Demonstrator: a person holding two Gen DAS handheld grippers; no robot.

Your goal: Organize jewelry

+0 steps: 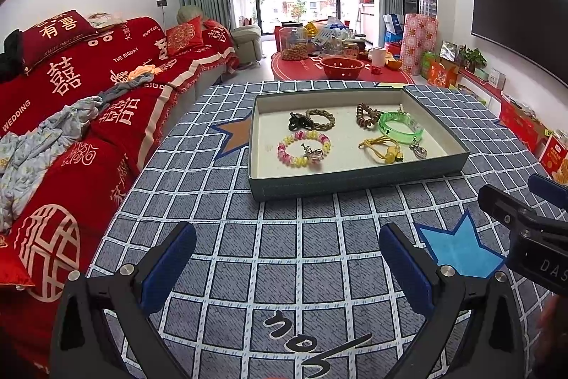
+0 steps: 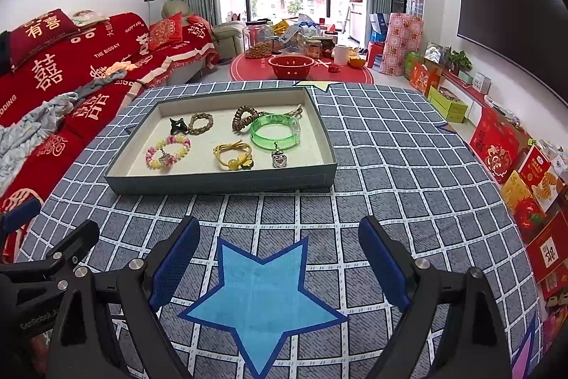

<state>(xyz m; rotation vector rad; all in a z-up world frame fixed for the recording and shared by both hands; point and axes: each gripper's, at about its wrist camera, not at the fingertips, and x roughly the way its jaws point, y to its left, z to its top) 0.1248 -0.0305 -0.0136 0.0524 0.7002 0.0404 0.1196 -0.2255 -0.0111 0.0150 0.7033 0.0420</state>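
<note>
Ahead of both hand-held grippers, a shallow tray of bracelets sits on the checked tabletop; left hand-held gripper and right hand-held gripper hover wide open, empty.

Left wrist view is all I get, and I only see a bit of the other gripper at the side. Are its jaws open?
Observer: Yes. The right gripper has its jaws wide apart, with nothing between them.
Operator: What's it pointing at?
Observer: The blue star on the tablecloth sits right between its fingers. The jewelry tray is ahead and a little to its left.
</note>
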